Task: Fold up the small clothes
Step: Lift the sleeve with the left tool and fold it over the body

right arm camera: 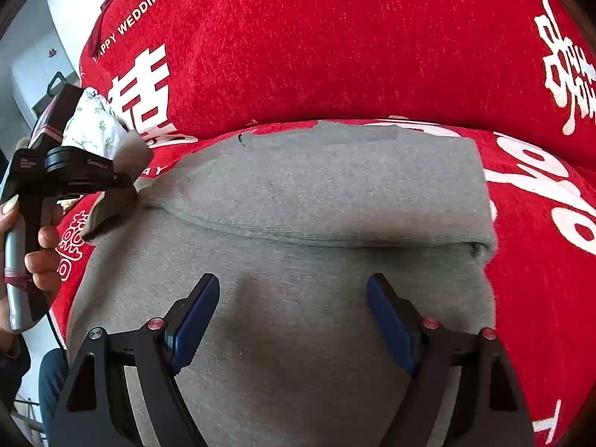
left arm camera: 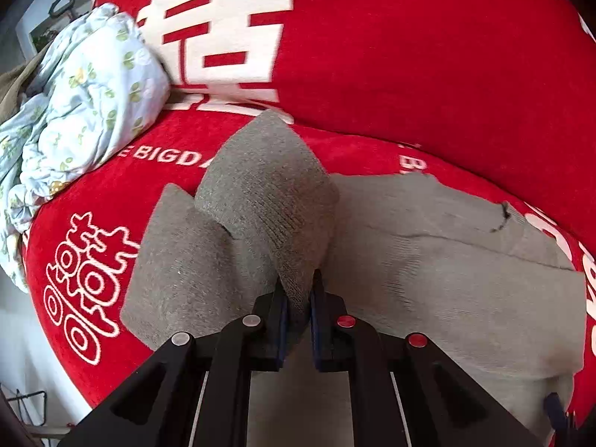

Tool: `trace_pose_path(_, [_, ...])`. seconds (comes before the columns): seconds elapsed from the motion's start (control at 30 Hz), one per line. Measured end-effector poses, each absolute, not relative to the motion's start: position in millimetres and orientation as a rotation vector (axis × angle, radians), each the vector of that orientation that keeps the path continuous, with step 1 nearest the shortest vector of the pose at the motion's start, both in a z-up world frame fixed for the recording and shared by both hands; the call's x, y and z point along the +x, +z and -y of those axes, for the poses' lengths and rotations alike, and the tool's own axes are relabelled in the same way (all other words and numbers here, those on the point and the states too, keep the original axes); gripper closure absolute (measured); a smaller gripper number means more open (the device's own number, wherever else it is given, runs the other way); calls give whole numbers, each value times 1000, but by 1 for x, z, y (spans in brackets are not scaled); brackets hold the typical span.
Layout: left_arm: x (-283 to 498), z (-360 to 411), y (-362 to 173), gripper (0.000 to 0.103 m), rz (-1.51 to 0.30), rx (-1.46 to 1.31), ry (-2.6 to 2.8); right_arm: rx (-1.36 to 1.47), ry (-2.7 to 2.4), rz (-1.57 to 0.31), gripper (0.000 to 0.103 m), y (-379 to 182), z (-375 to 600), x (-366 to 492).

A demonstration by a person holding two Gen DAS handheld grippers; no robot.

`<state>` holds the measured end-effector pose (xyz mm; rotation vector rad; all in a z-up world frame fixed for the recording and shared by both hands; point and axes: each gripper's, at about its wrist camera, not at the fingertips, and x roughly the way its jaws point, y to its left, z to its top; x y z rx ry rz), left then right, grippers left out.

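Showing hand (right arm camera: 35,246) only from right wrist

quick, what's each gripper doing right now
left gripper: closed on a fold of the grey garment.
right gripper: open above the garment, holding nothing.

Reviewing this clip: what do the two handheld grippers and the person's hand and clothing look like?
Both the left gripper and right gripper have black angular linkage arms and fingers with blue pads. Each carries round pivot caps, silver on one side and red on the other. In the right wrist view the other gripper has a grey handle with a reddish band. The hand shows long nails; a dark cuff is below.
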<state>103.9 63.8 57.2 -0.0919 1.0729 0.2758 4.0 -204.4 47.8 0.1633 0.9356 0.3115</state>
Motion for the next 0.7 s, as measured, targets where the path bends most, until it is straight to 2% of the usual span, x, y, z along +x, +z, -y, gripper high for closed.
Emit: trace_pose_path(0.7, [119,32,64,92,-1072,-26,151,130,241,-923,19,52,224,-2])
